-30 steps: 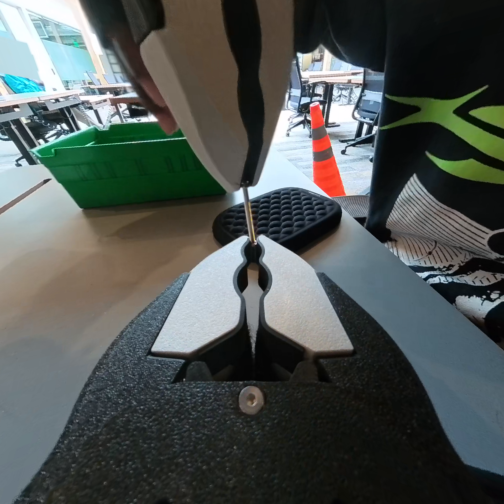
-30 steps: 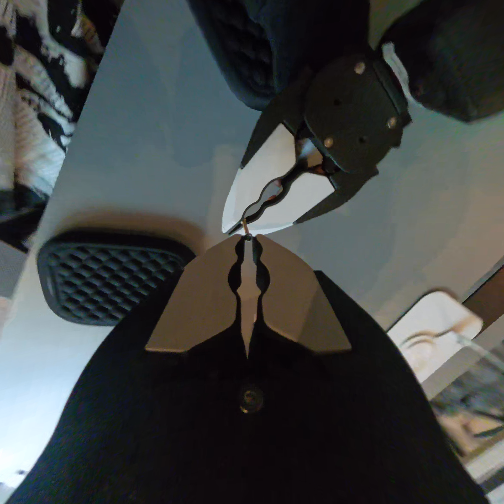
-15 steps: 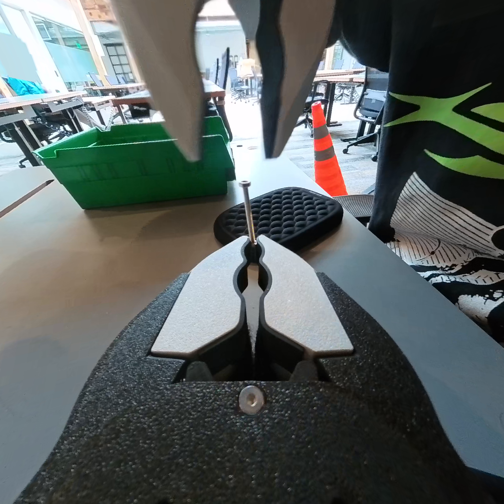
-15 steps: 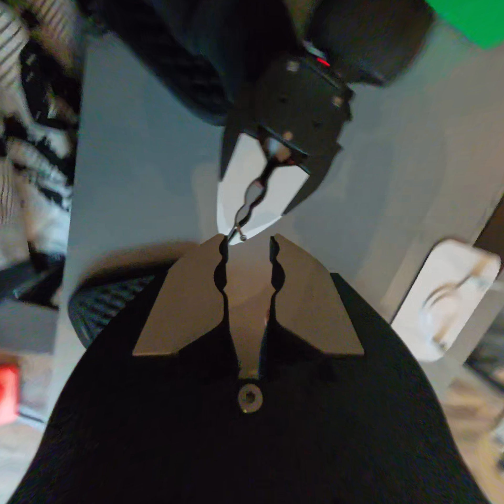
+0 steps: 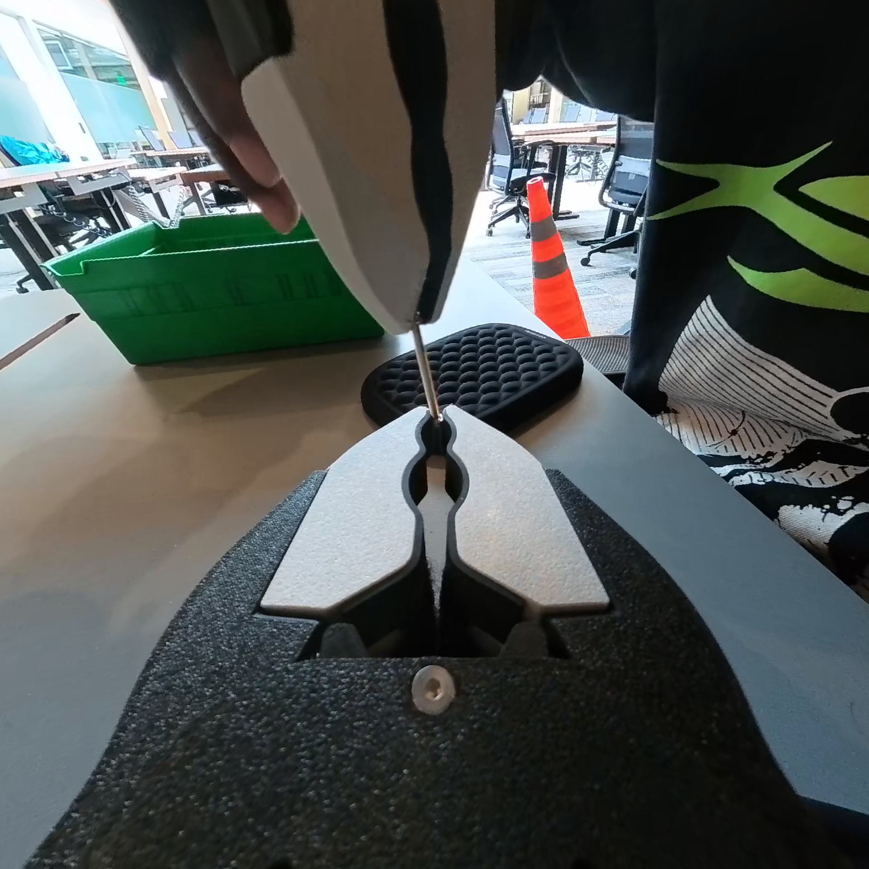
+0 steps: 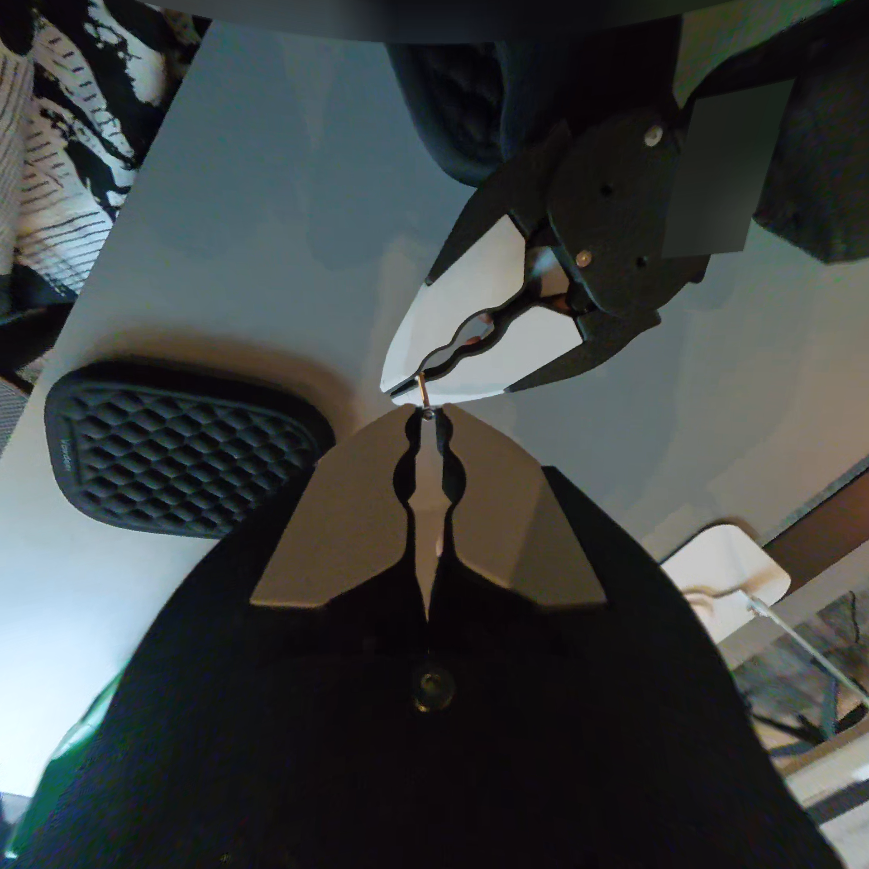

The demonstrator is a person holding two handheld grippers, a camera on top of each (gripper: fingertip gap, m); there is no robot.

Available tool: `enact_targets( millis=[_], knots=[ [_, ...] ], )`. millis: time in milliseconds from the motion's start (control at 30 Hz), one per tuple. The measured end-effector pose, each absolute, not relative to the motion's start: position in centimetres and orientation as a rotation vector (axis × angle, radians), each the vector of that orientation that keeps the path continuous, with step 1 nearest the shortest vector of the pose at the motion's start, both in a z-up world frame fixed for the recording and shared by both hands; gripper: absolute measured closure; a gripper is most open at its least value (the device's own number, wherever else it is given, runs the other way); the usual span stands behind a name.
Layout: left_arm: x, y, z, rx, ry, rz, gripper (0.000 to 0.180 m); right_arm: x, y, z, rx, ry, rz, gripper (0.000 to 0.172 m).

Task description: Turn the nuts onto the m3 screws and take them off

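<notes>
So the left gripper [image 5: 435,416] is pinched closed on the bottom end of the m3 screw [image 5: 427,371], holding it nearly upright, tipped a bit, just above the grey table [image 5: 141,470] in front of the black honeycomb pad [image 5: 493,371]. Green bin [image 5: 211,291] sits further back on the left, orange cone [image 5: 550,263] on the floor behind.

Moving right: the right gripper [image 6: 427,413] comes straight down on top of the screw and its fingertips are squeezed onto the small head end up there. Whether that bit is the nut or just the screw head, I honestly can't tell, it's tiny and tucked between the fingertips.

My read is we're mid-turn, one grip of many. Next move probably needs the left to keep the shaft dead still while the right twists around the screw's axis without bending it sideways, then lets go and re-grips.
</notes>
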State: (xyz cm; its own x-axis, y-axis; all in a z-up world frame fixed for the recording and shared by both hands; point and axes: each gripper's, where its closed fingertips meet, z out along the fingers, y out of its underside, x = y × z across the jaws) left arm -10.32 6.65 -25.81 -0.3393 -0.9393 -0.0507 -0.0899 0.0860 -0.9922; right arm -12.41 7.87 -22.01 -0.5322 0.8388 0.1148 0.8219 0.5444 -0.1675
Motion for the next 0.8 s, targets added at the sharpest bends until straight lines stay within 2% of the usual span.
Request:
enact_targets(
  millis=[33,267,367,433,600,800],
  knots=[
    [-10.3,6.7,-25.8,-1.052,1.567,-1.353,0.180,-12.3,7.9,-22.0,-1.460,-2.564,0.136,0.167],
    [-10.3,6.9,-25.7,-1.061,1.547,-1.342,0.180,-12.2,8.2,-21.9,-2.201,-1.934,0.135,0.167],
    [-10.2,6.8,-25.8,-1.052,1.558,-1.339,0.180,-12.3,7.8,-21.9,-2.311,-1.787,0.194,0.167],
    [-10.2,6.7,-25.8,-1.051,1.562,-1.341,0.180,-12.5,7.8,-21.5,-2.220,-1.861,0.197,0.152],
    [-10.3,6.6,-25.8,-1.042,1.569,-1.347,0.180,-12.8,7.0,-19.9,-1.667,-2.351,0.231,0.144],
    [-10.3,6.5,-25.8,-1.035,1.574,-1.354,0.180,-12.6,7.2,-21.2,-1.383,-2.600,0.178,0.155]
  ],
)
